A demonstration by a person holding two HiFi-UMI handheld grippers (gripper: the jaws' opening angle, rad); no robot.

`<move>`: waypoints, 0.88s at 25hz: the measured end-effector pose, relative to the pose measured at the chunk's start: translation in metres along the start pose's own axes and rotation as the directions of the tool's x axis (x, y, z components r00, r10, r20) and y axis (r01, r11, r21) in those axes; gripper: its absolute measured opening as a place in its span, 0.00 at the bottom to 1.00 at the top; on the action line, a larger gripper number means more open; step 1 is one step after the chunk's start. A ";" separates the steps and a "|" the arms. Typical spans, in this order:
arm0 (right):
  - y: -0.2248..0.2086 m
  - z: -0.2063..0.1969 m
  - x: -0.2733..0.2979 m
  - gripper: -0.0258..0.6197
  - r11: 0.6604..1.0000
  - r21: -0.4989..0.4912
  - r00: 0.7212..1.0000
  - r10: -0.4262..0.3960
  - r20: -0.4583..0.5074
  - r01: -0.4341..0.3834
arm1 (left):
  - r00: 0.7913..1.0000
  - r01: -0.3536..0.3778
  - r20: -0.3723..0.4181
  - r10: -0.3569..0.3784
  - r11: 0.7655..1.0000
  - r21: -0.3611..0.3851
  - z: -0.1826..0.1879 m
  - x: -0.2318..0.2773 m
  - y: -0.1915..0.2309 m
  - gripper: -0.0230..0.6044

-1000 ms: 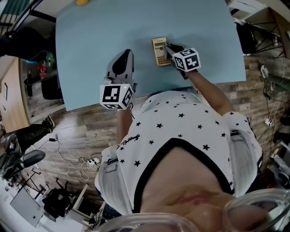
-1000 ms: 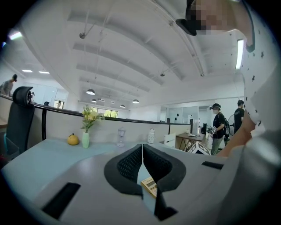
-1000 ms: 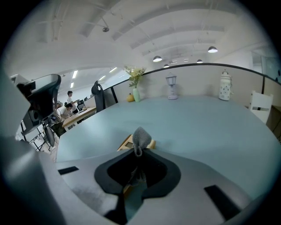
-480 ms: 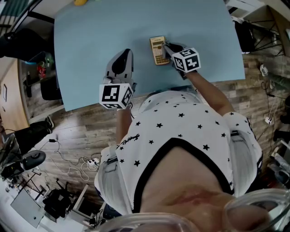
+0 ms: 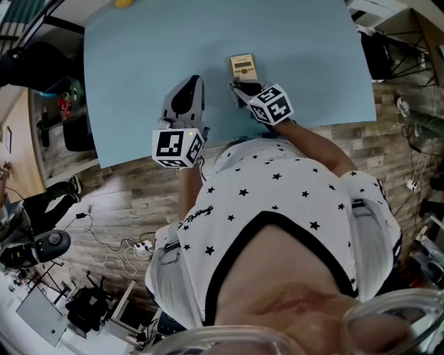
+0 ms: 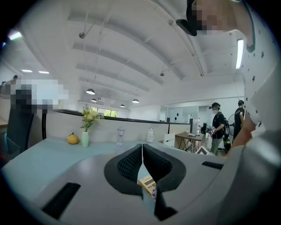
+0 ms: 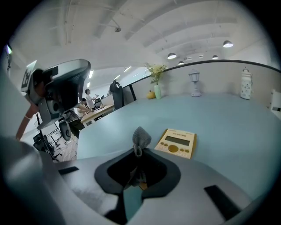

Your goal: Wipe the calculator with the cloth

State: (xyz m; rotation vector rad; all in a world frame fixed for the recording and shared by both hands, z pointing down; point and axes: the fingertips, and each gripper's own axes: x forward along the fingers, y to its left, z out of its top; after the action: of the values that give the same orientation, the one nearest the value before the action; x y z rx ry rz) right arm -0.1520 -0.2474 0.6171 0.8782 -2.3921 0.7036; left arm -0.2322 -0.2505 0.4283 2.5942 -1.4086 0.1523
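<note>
A tan calculator (image 5: pixel 243 66) lies flat on the blue table (image 5: pixel 139 62); it also shows in the right gripper view (image 7: pixel 177 143) and as a sliver in the left gripper view (image 6: pixel 147 182). My right gripper (image 5: pixel 238 89) sits just at the calculator's near end, shut on a small grey cloth (image 7: pixel 140 137) that sticks up from between its jaws (image 7: pixel 138 154). In the head view the cloth and jaw tips hide the calculator's near edge. My left gripper (image 5: pixel 187 84) rests on the table to the calculator's left; its jaws (image 6: pixel 142 151) are pressed together with nothing in them.
A yellow fruit (image 5: pixel 125 3) lies at the table's far edge, beside a vase of flowers (image 6: pixel 85 137), a small lantern (image 7: pixel 195 83) and a white jar (image 7: pixel 246 84). The table's near edge (image 5: pixel 229 142) runs right below both grippers. Other people stand at desks far behind.
My right gripper with the cloth has slid from the calculator's right side down to its near end, toward me. The calculator's upper face now shows. The left gripper has stayed still.
</note>
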 end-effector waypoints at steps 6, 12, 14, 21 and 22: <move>-0.019 -0.006 -0.009 0.10 0.998 0.024 0.999 -0.050 0.001 0.050 | 1.000 0.018 -0.008 -0.018 1.000 -0.004 -0.003 0.004 -0.004 0.09; -0.048 -0.013 -0.029 0.10 0.990 0.066 0.993 -0.122 0.008 0.121 | 0.999 0.051 -0.006 -0.051 0.999 0.005 -0.001 0.016 -0.010 0.09; -0.056 -0.019 -0.036 0.10 0.986 0.085 0.990 -0.142 0.007 0.141 | 0.998 0.062 -0.005 -0.062 0.998 0.007 0.000 0.020 -0.013 0.09; -0.064 -0.027 -0.042 0.10 0.981 0.117 0.987 -0.160 0.014 0.157 | 0.996 0.088 -0.016 -0.088 0.996 0.009 -0.002 0.028 -0.022 0.09; -0.064 -0.027 -0.042 0.10 0.981 0.118 0.987 -0.158 0.013 0.155 | 0.996 0.089 -0.016 -0.089 0.996 0.010 -0.002 0.029 -0.023 0.09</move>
State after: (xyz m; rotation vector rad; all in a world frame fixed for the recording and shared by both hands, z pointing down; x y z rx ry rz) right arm -0.0724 -0.2546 0.6314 1.1147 -2.2889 0.7815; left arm -0.1977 -0.2614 0.4326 2.6520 -1.2881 0.1673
